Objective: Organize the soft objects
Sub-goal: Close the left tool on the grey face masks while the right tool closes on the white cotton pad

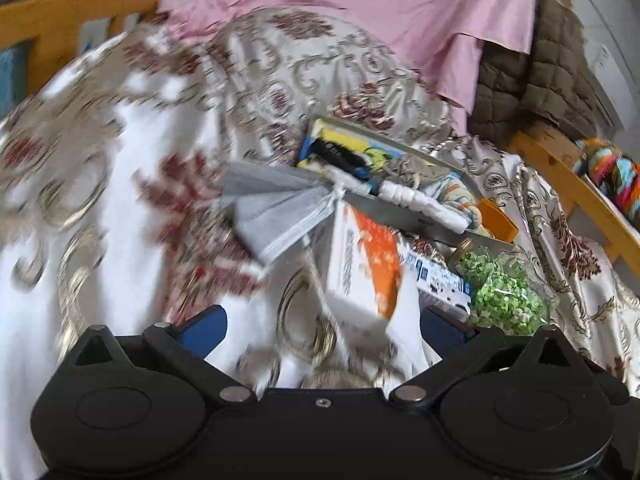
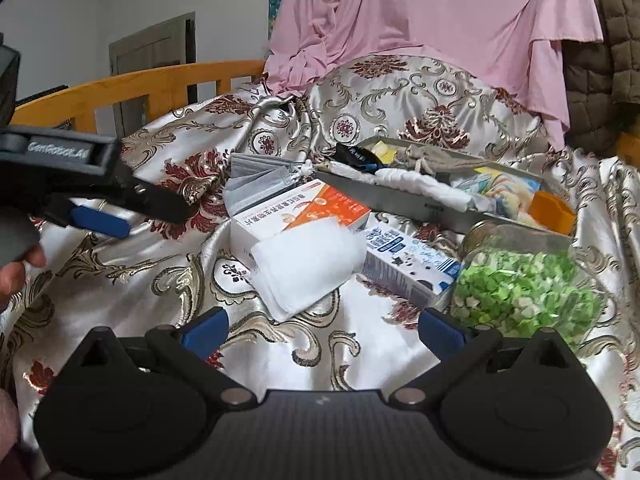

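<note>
Bedspread (image 2: 280, 128), satin with gold scrolls and dark red flowers, covers the whole work surface; wooden rail (image 2: 160, 80) runs behind it at left. Pink cloth (image 2: 420, 12) hangs over the back, a brown quilted garment (image 2: 600, 80) at far right. Grey door (image 2: 152, 64) in a white wall behind the rail.

Metal tray (image 2: 400, 204) lies on the spread, right of centre, holding rolled white cloth (image 2: 420, 186), a grey-beige rag and striped fabric. An orange-and-white box (image 2: 304, 208) sits just in front of the tray; a folded white cloth (image 2: 308, 264) leans against the box's near side. A grey mask (image 2: 256, 176) lies just behind the box. A blue-printed box (image 2: 404, 264) and a jar of green bits (image 2: 524, 280) lie to the right.

Right gripper (image 2: 322, 328): jaws spread wide, nothing between them; white cloth just ahead of the gap, apart from the fingers.

Left gripper (image 2: 120, 216): at left in the right wrist view, above the spread; its own view, blurred, shows the fingers parted and empty.
</note>
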### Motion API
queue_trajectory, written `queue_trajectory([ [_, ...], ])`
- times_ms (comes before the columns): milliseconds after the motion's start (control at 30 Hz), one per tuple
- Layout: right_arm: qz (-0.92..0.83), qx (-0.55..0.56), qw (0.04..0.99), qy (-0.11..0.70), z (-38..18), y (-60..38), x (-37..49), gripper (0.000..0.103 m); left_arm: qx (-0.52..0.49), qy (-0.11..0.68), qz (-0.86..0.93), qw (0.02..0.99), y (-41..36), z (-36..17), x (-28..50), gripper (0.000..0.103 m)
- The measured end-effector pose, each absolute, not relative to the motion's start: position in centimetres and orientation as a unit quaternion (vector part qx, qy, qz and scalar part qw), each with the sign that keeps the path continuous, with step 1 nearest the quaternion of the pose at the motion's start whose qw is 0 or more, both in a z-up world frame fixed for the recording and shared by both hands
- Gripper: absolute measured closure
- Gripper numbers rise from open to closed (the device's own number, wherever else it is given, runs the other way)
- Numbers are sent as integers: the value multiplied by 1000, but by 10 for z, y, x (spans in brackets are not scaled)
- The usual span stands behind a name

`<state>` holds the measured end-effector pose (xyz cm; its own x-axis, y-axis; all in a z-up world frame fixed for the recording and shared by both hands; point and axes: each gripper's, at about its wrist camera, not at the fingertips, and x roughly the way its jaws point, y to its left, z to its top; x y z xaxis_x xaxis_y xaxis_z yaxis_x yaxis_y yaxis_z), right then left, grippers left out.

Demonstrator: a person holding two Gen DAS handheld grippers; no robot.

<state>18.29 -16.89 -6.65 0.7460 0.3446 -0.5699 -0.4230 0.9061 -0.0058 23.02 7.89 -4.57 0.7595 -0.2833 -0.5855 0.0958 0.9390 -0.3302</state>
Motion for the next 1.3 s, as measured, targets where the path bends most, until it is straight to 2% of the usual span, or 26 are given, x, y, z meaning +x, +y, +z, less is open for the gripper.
queue_trajectory([
  [133, 212, -56, 926, 309, -70, -169, 190, 0, -127, 320, -114, 932, 75, -49, 252, 1],
  [433, 220, -3, 912, 345, -74, -176, 208, 0, -184, 331, -102, 920, 97, -64, 282, 1],
  [600, 225, -18, 920, 321, -69, -167, 226, 0, -208, 323, -113, 916, 103, -70, 300, 1],
  [833, 226, 20, 922, 312, -69, -160, 258, 1, -222, 311, -138, 914, 108, -79, 326, 1],
  [1100, 234, 58, 908, 342, -83, -158, 275, 12, -285, 308, -149, 895, 124, -89, 347, 1],
  [1300, 242, 66, 904, 345, -87, -154, 275, 24, -272, 314, -164, 895, 119, -95, 356, 1],
])
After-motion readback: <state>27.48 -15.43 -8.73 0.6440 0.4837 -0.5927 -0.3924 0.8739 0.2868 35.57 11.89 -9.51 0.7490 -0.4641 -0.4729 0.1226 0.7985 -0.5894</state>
